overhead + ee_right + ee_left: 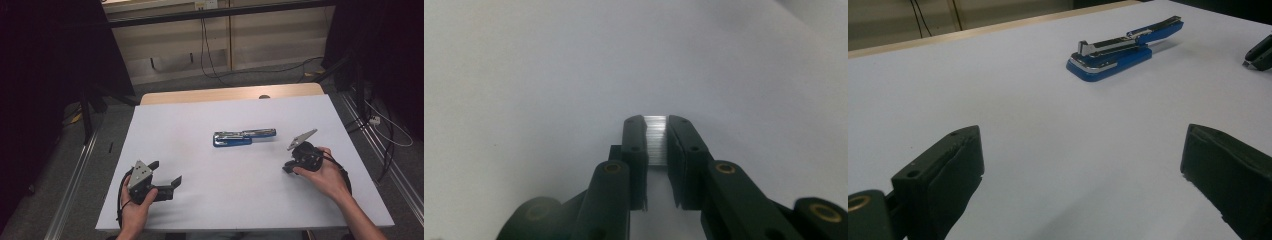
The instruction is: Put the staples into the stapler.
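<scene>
A blue and silver stapler [243, 137] lies on the white table [210, 200] a little past its middle, its top arm swung out toward the right. In the left gripper view the stapler [1118, 52] lies well ahead of my jaws. My left gripper [167, 172] rests near the front left of the table, open, with bare table between its fingers [1083, 150]. My right gripper [289, 168] is held at the right, below and right of the stapler. It is shut [655, 122] on a shiny silver strip of staples [655, 142], just above the table.
A wooden strip [230, 93] runs along the table's far edge. Beyond it are a pale wall panel and black cables [207, 60] on the floor. Metal rails [75, 180] flank the table. The right gripper's tip [1260, 52] shows at the left gripper view's right edge.
</scene>
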`<action>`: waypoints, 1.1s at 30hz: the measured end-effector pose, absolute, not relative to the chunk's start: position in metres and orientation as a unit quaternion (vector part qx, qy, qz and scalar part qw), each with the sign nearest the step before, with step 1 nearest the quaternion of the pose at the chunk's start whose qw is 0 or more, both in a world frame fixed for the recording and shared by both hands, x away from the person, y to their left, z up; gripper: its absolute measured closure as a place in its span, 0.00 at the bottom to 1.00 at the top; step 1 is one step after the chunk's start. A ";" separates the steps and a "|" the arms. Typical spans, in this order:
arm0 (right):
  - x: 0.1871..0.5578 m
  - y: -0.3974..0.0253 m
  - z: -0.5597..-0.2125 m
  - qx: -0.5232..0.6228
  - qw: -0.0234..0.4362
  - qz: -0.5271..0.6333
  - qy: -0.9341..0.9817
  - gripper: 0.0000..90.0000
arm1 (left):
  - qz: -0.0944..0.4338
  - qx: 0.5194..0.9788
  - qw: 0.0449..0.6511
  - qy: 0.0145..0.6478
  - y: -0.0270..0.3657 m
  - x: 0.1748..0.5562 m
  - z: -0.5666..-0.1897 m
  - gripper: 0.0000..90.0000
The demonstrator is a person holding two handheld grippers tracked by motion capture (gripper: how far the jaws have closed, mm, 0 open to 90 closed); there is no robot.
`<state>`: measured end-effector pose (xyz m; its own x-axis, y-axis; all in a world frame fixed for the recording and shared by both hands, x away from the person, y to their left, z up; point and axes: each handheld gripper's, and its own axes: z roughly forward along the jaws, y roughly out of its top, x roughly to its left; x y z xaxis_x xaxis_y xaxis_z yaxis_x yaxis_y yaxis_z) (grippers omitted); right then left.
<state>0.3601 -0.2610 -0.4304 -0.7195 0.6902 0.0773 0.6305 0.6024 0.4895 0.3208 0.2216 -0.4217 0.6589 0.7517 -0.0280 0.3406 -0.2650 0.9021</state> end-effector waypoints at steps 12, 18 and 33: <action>0.359 -0.268 -0.428 0.384 0.069 0.285 0.876 0.87 | 0.212 0.764 0.492 0.361 0.223 0.321 -0.421 0.04; 0.359 -0.271 -0.426 0.389 0.076 0.298 0.868 0.88 | 0.210 0.765 0.491 0.360 0.223 0.321 -0.421 0.04; 0.356 -0.268 -0.418 0.380 0.088 0.330 0.859 0.88 | 0.207 0.765 0.490 0.363 0.224 0.322 -0.422 0.04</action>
<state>0.3563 -0.2675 -0.4180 -0.6949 0.7121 0.0995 0.5958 0.4928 0.6342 0.3216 0.2237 -0.4219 0.6510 0.7581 -0.0387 0.3517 -0.2561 0.9004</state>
